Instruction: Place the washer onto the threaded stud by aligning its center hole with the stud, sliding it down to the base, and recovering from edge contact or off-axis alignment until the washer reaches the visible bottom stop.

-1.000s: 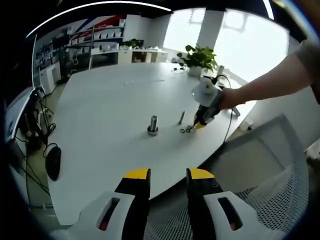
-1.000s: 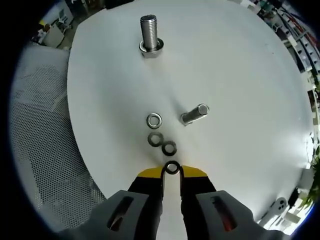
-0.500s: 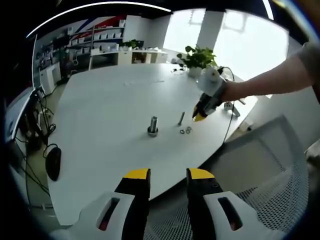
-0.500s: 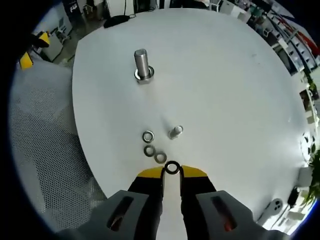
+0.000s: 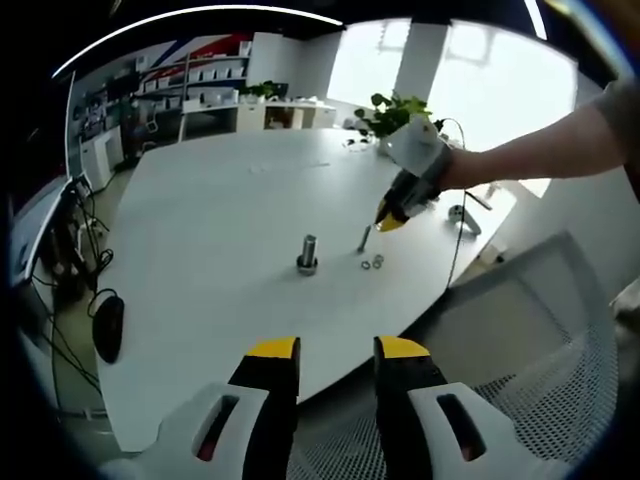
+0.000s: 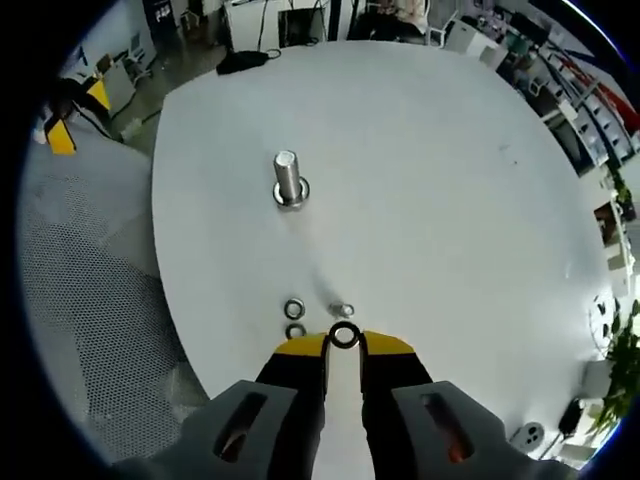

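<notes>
Bright window (image 5: 490, 80) glare (blown white); table (image 6: 430, 180) evenly lit, edges fisheye-bent.

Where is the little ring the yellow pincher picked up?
In the right gripper view, the washer sits pinched at the right gripper's tips, above the table.

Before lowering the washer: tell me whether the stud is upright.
Upright: the stud stands on end on the table, away from the right tool.

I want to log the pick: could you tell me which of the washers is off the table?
The washer pinched between the right gripper's yellow tips is the one. The loose washers lie flat on the white table, short of the upright stud.
</notes>
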The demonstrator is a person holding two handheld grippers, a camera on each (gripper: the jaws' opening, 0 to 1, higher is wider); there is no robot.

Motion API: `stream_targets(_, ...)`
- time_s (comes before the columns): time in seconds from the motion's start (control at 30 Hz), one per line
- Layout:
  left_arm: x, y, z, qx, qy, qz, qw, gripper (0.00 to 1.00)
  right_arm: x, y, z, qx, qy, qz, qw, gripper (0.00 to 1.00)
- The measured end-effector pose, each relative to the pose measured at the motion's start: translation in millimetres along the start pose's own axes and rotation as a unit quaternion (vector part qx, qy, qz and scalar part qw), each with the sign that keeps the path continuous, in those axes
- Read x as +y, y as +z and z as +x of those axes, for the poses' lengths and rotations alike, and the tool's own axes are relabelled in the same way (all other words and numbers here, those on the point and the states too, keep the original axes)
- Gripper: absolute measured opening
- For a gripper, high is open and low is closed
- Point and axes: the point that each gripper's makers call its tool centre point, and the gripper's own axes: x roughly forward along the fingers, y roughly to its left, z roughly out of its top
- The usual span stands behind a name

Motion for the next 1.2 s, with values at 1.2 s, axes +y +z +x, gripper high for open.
stream_targets(1.2, 2.6, -0.8, -1.1, 0.0, 0.004, -0.005, 1.0, 0.27, -0.4, 1.5, 36.5, 0.029, 0.021, -0.005, 0.9994, 0.14)
